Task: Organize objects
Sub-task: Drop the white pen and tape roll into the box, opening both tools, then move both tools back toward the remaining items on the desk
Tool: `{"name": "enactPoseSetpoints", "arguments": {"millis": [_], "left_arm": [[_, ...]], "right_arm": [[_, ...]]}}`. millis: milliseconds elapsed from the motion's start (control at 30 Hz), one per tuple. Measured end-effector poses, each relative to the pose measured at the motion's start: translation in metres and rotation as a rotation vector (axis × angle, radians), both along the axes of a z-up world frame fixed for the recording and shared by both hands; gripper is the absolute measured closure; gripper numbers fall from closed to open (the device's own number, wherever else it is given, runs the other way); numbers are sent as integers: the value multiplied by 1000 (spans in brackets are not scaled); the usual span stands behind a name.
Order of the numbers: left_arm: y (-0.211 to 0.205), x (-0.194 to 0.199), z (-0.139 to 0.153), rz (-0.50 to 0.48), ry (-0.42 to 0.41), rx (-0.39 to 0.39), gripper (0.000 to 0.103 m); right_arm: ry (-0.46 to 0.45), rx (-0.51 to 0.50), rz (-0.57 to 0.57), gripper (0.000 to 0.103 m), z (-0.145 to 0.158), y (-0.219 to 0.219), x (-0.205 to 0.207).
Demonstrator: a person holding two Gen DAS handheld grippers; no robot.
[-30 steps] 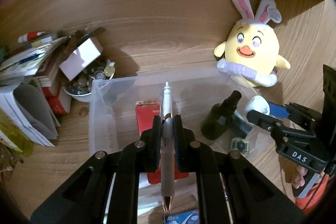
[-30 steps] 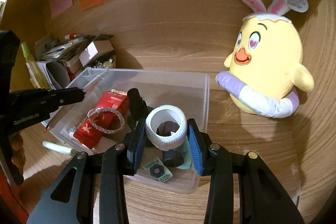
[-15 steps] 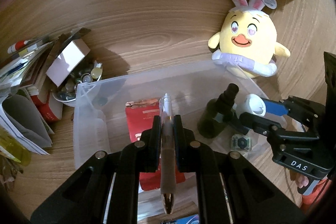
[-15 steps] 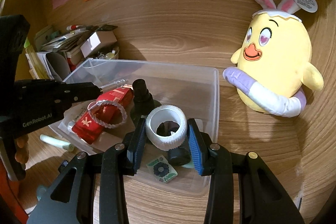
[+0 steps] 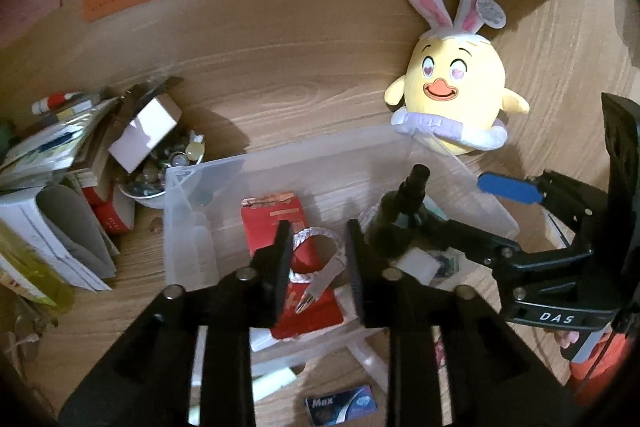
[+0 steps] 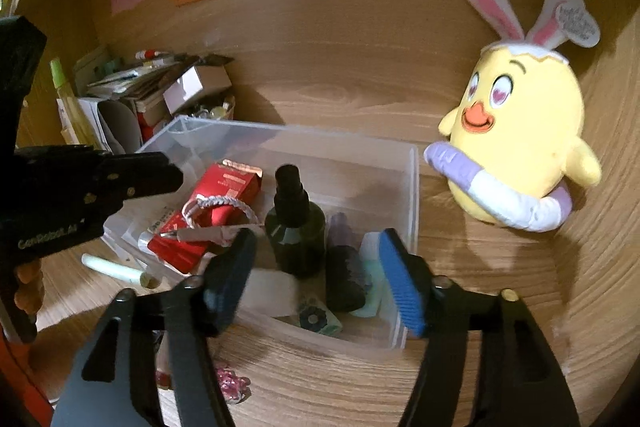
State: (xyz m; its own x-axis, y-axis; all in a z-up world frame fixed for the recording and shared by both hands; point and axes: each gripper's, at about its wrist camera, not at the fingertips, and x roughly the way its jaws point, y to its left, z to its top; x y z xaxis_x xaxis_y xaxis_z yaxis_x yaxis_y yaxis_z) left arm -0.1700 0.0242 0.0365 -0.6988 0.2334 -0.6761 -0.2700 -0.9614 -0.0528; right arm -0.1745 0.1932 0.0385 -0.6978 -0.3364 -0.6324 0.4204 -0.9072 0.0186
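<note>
both grippers hang over a clear plastic bin (image 6: pixel 408 195) on the wooden surface (image 6: pixel 340 379), and both sets of fingers are spread apart with nothing between them. the left gripper (image 5: pixel 318 263) is above the bin's near left part; under its gap a pen (image 5: pixel 320 285) lies slantwise across a red packet (image 5: pixel 280 223), with a white braided loop (image 5: pixel 316 235) on the same packet. the right gripper (image 6: pixel 316 279) has blue pads on its fingers (image 6: pixel 400 287) and sits over the bin's near right corner. inside the bin a dark green spray bottle (image 6: pixel 294 223) stands upright near the middle, a dark cylinder (image 6: pixel 344 283) is just to its right, a white roll of tape (image 6: pixel 268 291) lies low in front of the bottle, and a small printed sachet (image 6: pixel 318 319) is by the near wall. outside the bin, a pale green tube (image 6: pixel 116 269) lies on the surface to the left, a yellow plush chick with rabbit ears (image 6: pixel 520 147) leans at the right, and a heap of papers and boxes (image 5: pixel 60 187) fills the far left.
</note>
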Motion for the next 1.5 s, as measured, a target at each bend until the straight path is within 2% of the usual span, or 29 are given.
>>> {"name": "enactPoseSetpoints", "arguments": {"millis": [100, 167, 467, 800, 1133, 1367, 1500], "left_arm": [[-4, 9, 4, 6, 12, 0, 60], [-8, 16, 7, 16, 25, 4, 47], [-26, 40, 12, 56, 46, 15, 23], [-50, 68, 4, 88, 38, 3, 14], [-71, 69, -41, 102, -78, 6, 14], [-80, 56, -71, 94, -173, 25, 14], [-83, 50, -80, 99, -199, 24, 14]], "right_arm": [[18, 1, -1, 31, 6, 0, 6], [25, -1, -2, 27, 9, 0, 10], [57, -2, 3, 23, 20, -1, 33], [56, -8, 5, 23, 18, -1, 54], [-13, 13, 21, 23, -10, -4, 65], [-96, 38, 49, 23, -37, -12, 63], [-148, 51, 69, 25, -49, -18, 60]]}}
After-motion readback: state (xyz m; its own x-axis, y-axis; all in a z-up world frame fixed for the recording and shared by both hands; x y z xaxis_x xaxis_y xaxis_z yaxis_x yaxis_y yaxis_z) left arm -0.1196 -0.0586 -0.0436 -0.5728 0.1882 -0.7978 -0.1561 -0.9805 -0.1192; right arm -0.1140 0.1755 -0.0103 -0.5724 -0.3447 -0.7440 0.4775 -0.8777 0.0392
